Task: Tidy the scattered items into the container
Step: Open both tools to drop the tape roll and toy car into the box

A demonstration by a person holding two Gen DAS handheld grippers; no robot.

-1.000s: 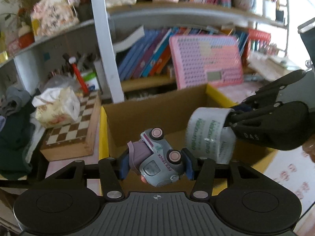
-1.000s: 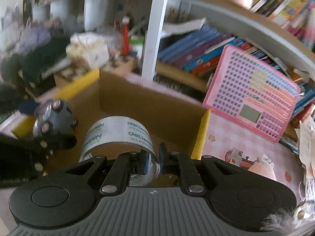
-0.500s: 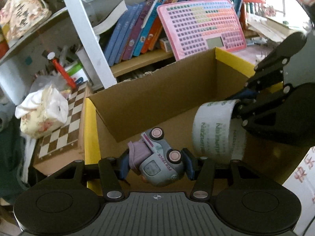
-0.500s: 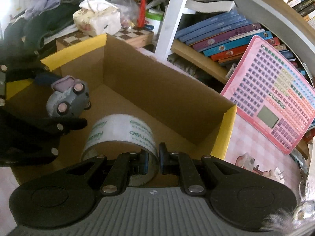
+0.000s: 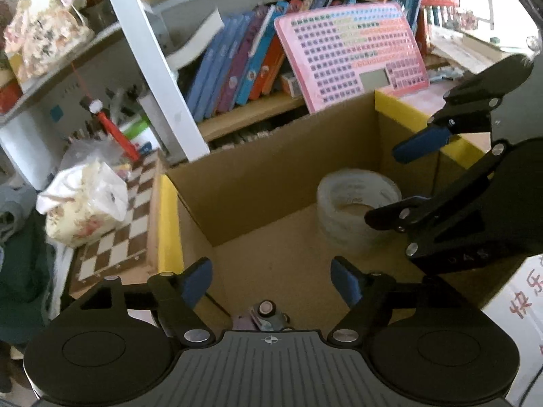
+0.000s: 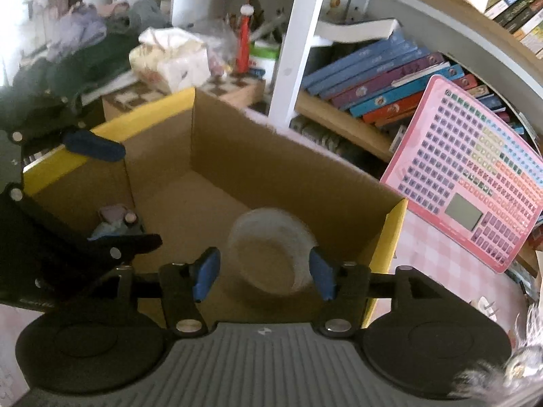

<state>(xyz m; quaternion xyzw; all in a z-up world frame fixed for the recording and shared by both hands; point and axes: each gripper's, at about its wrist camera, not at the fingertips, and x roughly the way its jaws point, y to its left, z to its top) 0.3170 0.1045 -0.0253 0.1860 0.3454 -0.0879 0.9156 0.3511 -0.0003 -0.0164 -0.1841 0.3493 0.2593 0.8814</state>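
An open cardboard box with yellow flap edges sits below both grippers; it also shows in the right wrist view. A roll of clear tape lies flat on the box floor, blurred in the right wrist view. A small grey toy car lies in the box just under the left gripper's body, also seen in the right wrist view. My left gripper is open and empty above the car. My right gripper is open and empty above the tape.
A pink keyboard toy leans on a shelf of books behind the box. A chessboard box with a tissue pack stands left of the box. Dark clothes lie further left.
Both grippers opened. The toy car dropped out of the left gripper onto the box floor, and the tape roll dropped out of the right gripper and lies flat in the box.
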